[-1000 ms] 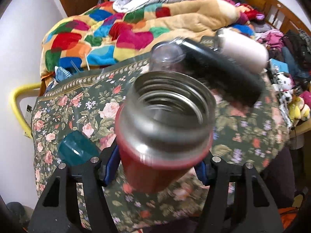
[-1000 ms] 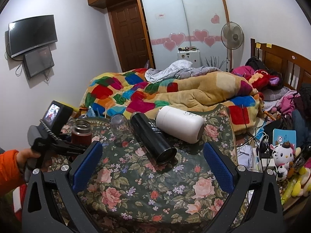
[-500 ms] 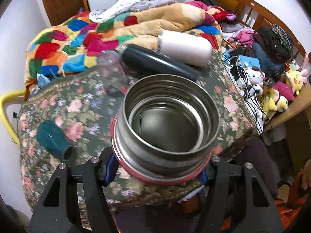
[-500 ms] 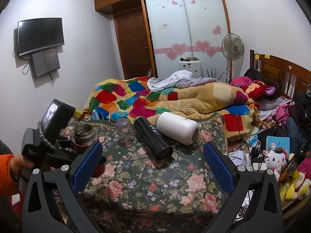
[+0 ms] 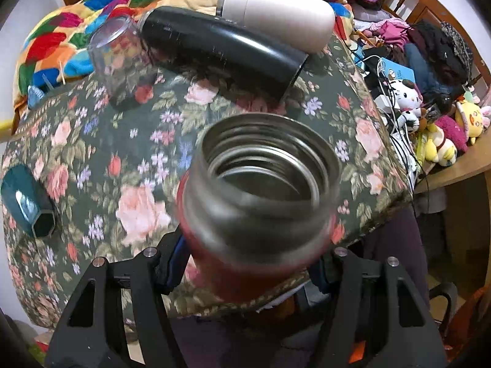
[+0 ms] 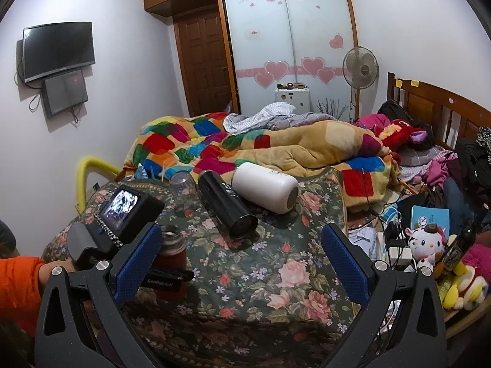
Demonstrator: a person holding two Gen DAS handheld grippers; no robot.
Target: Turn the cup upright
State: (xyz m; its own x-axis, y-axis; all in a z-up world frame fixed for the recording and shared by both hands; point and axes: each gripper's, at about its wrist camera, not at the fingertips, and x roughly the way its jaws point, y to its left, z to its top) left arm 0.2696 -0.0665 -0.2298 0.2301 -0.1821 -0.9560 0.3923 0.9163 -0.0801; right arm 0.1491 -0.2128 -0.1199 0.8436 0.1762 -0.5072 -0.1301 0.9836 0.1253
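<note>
My left gripper [image 5: 245,271] is shut on a red cup with a steel threaded mouth [image 5: 260,202]. The cup stands mouth up, slightly tilted, over the near edge of the floral tablecloth [image 5: 129,184]. In the right wrist view the same cup [image 6: 172,247] sits upright in the left gripper [image 6: 167,271] at the table's left front. My right gripper [image 6: 242,260] is open and empty, above the table's front, well apart from the cup.
A black flask [image 5: 221,46], a white flask [image 5: 276,12] and a clear glass [image 5: 119,58] lie or stand at the table's far side. A teal cup [image 5: 27,205] lies at the left edge. Bed with quilt behind; toys and cables to the right.
The left gripper has carried the cup down and toward the table's near edge. The right gripper has stayed open and nearly still.
</note>
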